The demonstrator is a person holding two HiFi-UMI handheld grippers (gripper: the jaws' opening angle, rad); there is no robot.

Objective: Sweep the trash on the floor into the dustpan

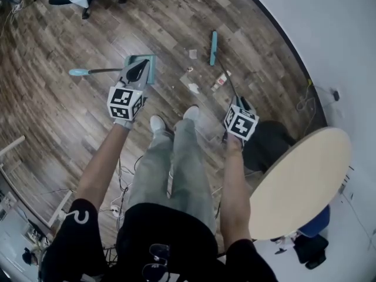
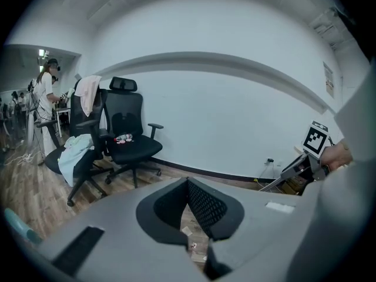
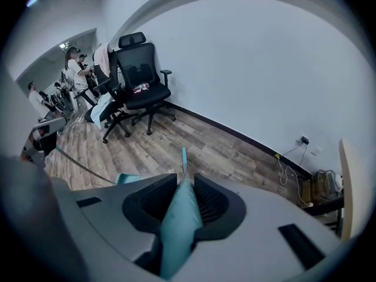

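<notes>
A teal dustpan lies on the wood floor, its long dark handle running left to a teal grip. My left gripper hovers over the pan's near edge, its jaws shut on nothing. Several paper scraps lie between the pan and the teal broom head. More of the scraps show below the left jaws. My right gripper is shut on the broom's teal handle. The broom head points away from the gripper, with the dustpan to its left.
A round beige table stands close at my right, beside the white wall. Cables trail by my feet and along the wall. Black office chairs and standing people are farther off on the left.
</notes>
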